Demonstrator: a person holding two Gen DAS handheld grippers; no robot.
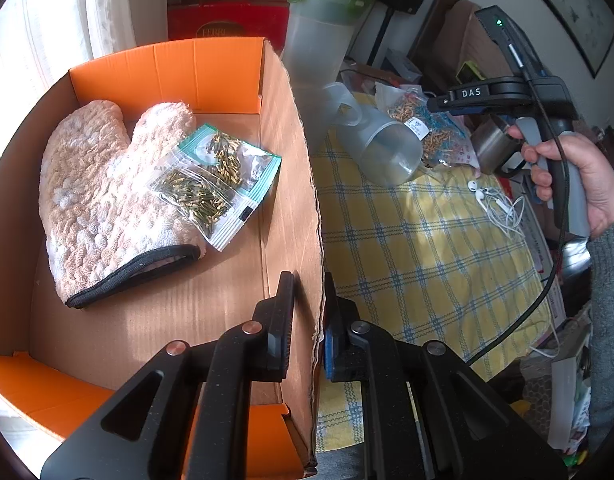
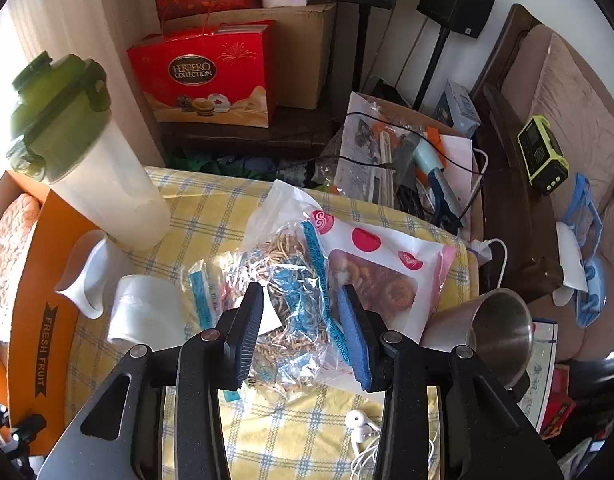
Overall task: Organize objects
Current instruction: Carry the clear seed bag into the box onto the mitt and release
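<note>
Box [image 1: 227,340] wall sits between my left gripper [image 1: 309,320] jaws in the left wrist view, clenched on the cardboard edge, steadying it. Inside the box: a fluffy oven mitt [image 1: 103,196] lying flat, and a small bag of brass bits [image 1: 215,184] resting partly on the mitt, so two items look sorted already. Beyond the wall, on the yellow checked table [image 1: 407,248], a clear plastic pitcher [image 1: 379,148] lies on its side, white earphones [image 1: 495,204] near it, and my right hand [image 1: 575,184] holds the other tool above the clutter. Right wrist view: my right gripper [image 2: 303,320] jaws stand parted and hold nothing, hovering directly over a clear bag of yellow and blue wire ties [image 2: 283,304]. Just beside it, partly under it, a pink dotted snack bag [image 2: 387,276]; a steel cup [image 2: 495,332] on its side to the right; a green-lidded shaker bottle [image 2: 87,152] upright by the box. Step in hand, I judge: reaching for the next item, the tie bag. Next move needs a drop straight down, pinching the crinkly plastic alone without catching the snack bag, then a carry left over the box wall. Slippery film may slide out.
</note>
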